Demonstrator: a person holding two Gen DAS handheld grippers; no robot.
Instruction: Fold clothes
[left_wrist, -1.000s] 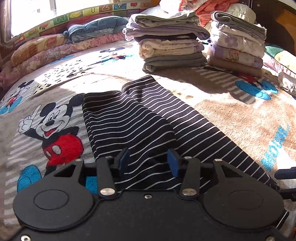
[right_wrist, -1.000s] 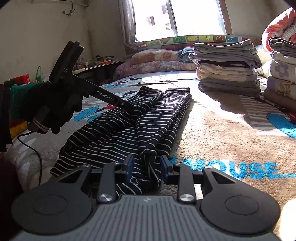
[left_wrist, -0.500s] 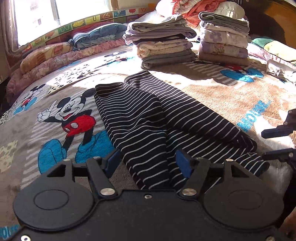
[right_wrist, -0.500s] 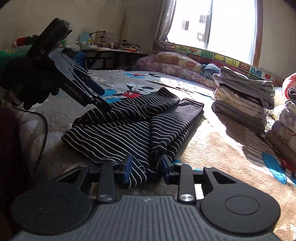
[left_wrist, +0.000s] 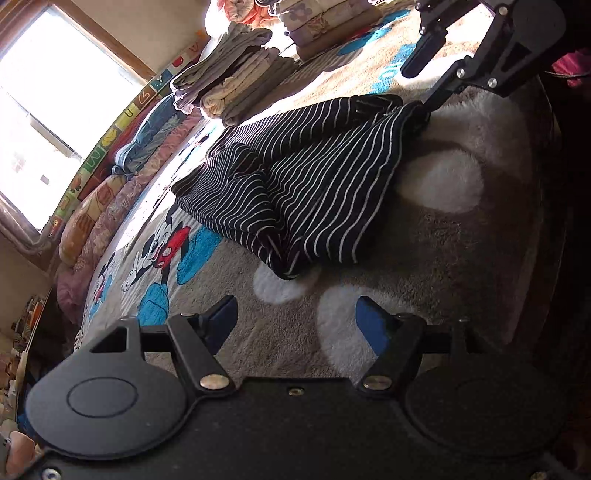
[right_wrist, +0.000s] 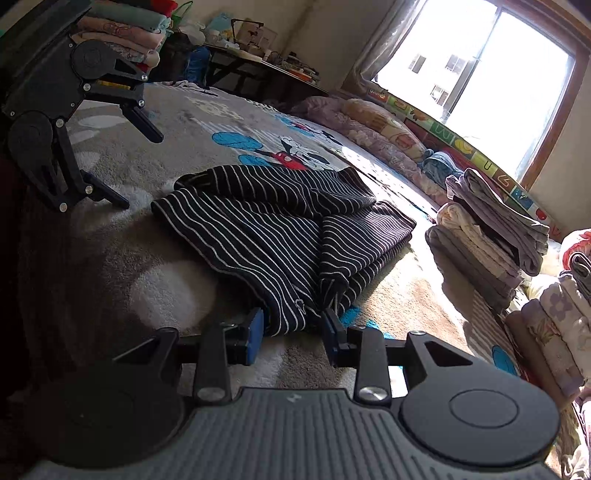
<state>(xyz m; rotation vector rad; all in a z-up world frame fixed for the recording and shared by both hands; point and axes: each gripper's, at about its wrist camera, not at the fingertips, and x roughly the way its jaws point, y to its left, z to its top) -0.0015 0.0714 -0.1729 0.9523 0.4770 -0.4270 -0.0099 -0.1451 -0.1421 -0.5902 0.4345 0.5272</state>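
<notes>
A black garment with thin white stripes (left_wrist: 314, 177) lies folded lengthwise on the Mickey Mouse blanket (left_wrist: 159, 254). My left gripper (left_wrist: 297, 321) is open above bare blanket, a short way back from the garment's near corner. It also shows at the upper left of the right wrist view, left gripper (right_wrist: 142, 170), clear of the cloth. My right gripper (right_wrist: 293, 332) is shut on the bunched end of the garment (right_wrist: 280, 240), which fills the gap between its blue pads (right_wrist: 255, 334). From the left wrist view the right gripper (left_wrist: 419, 88) sits at the garment's far corner.
Stacks of folded clothes (right_wrist: 487, 240) stand on the bed beyond the garment, with more stacks (right_wrist: 554, 325) at the right edge. Pillows (left_wrist: 92, 218) line the window side. A cluttered table (right_wrist: 258, 62) and another clothes pile (right_wrist: 125, 29) are off the bed.
My left gripper opened wider, drew back off the striped garment and tilted. The right gripper stayed clamped on the garment's end while its view swung round.
</notes>
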